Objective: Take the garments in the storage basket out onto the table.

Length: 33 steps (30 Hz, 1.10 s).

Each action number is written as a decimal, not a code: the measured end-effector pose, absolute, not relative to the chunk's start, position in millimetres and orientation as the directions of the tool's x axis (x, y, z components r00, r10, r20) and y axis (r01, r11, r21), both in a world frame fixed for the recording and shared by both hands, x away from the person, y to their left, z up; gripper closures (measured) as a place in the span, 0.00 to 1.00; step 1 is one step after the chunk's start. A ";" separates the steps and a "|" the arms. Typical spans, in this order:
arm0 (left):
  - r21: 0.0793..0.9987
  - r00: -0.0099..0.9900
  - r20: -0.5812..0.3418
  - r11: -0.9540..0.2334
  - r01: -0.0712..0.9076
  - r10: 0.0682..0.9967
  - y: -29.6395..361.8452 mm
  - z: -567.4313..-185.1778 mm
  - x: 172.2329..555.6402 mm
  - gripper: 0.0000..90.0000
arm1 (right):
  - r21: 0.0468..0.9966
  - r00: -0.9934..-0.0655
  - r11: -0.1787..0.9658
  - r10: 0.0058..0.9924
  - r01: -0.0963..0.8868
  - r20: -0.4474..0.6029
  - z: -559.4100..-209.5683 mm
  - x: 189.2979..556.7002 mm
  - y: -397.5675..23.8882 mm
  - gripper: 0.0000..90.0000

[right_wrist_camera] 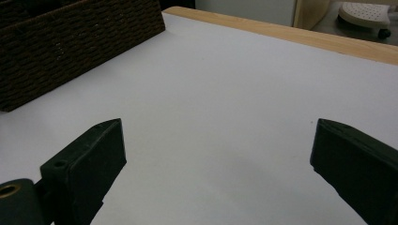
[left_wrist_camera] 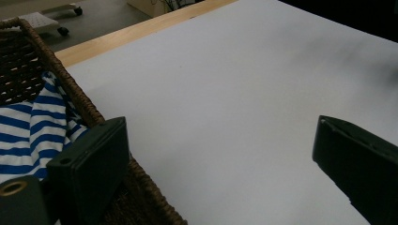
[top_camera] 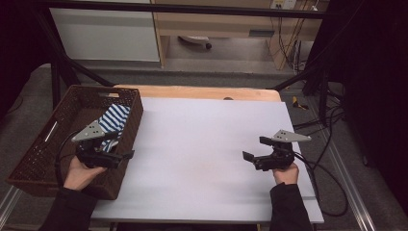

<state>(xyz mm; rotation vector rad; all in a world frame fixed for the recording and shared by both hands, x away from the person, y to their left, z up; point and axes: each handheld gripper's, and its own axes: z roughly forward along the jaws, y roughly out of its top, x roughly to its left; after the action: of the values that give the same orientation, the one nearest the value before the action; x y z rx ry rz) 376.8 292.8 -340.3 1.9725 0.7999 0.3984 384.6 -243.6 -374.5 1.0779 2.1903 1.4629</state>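
Note:
A dark brown wicker basket (top_camera: 38, 159) stands at the table's left edge, and a blue-and-white striped cloth (top_camera: 113, 120) lies crumpled inside it. My left gripper (top_camera: 124, 153) hovers over the basket's right wall, open, with nothing between its jaws. In the left gripper view the basket rim (left_wrist_camera: 80, 101) and the striped cloth (left_wrist_camera: 28, 131) sit beside the left jaw, with the left gripper (left_wrist_camera: 220, 145) over the white tabletop. At the right side my right gripper (top_camera: 256, 148) is open and empty above the white surface. The right gripper view has the right gripper (right_wrist_camera: 218, 145) facing the basket wall (right_wrist_camera: 70, 47) across the table.
A white sheet (top_camera: 202, 144) covers the table, with a strip of bare wood (top_camera: 192, 91) along the far edge. Black cables (top_camera: 327, 159) trail off the right side. Black frame bars (top_camera: 62, 67) rise behind the basket. A wheeled chair base (top_camera: 195, 41) stands on the floor beyond.

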 end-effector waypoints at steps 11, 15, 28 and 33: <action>0.858 0.728 -0.038 -0.351 0.375 0.685 292.3 -337.8 376.7 0.04 | 0.882 -0.677 0.201 0.718 0.427 0.164 -375.8 384.7 -244.0 0.05; 0.855 0.724 -0.033 -0.356 0.377 0.689 293.7 -337.5 377.4 0.04 | 0.882 -0.678 0.201 0.716 0.427 0.165 -376.2 385.0 -243.6 0.05; 0.851 0.700 -0.035 -0.345 0.395 0.713 303.9 -335.1 378.1 0.04 | 0.882 -0.675 0.197 0.719 0.427 0.166 -375.7 384.8 -244.1 0.05; 0.848 0.696 -0.039 -0.345 0.402 0.717 306.8 -334.6 378.7 0.04 | 0.880 -0.676 0.200 0.718 0.432 0.168 -376.0 385.0 -243.9 0.05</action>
<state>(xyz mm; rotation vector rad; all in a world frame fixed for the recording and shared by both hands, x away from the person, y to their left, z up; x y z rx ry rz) 378.7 306.8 -334.6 1.9786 0.8622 0.4284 385.0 -243.9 -376.0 1.0891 2.1995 1.4660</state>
